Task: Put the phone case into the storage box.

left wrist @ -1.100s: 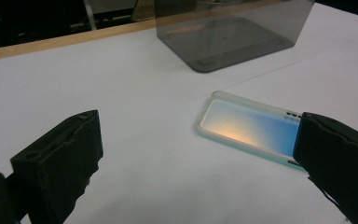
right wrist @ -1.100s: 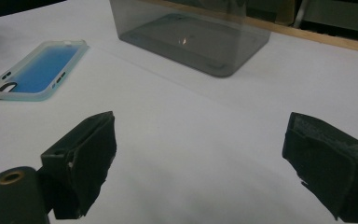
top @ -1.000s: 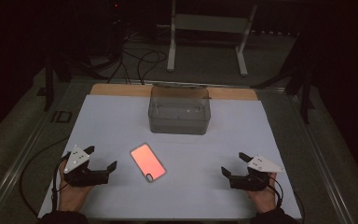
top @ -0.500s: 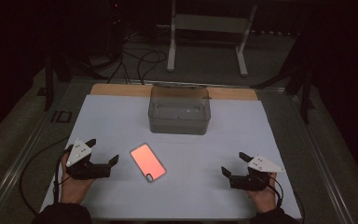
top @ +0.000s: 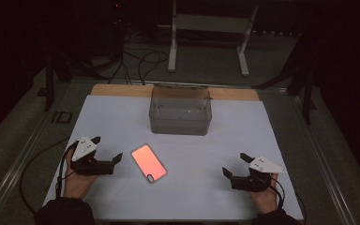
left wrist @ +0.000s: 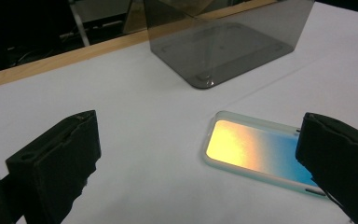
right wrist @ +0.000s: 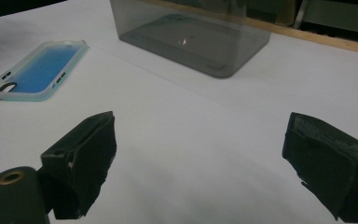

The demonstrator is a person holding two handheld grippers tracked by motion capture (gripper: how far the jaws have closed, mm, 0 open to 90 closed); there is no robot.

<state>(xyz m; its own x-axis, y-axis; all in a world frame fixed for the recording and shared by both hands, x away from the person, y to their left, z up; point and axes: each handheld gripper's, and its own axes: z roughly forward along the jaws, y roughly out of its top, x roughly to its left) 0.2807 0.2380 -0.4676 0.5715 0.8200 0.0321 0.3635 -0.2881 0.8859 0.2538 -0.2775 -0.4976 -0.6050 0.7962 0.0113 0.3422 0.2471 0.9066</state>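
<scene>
A: Item one, nearest the person: the left gripper (top: 107,159), held low at the near left of the white table sheet (top: 197,197). Condition?

B: Jaws spread wide, nothing between them. Seen from the left gripper view, one jaw stands just beside the phone case (left wrist: 256,151), possibly overlapping its near corner; contact cannot be confirmed.

A: Item two: the right gripper (top: 234,165), near right.

B: Jaws likewise parted and empty, resting well apart from everything else on the sheet.

A: Item three: the phone case.

B: Lies flat on the sheet, between the two grippers but closer to the left one, angled diagonally, translucent rim, iridescent back that reads orange from above and blue in the right gripper view. Not gripped, not lifted.

A: Item four, farthest: the smoky clear box (top: 180,111).

B: Upright at the far middle of the sheet, open-topped, apparently empty.

A: Progress entry?

B: Judged as barely begun: the left gripper is lined up for a grasp. The pick-up remains, and probably a transfer toward the box.
</scene>
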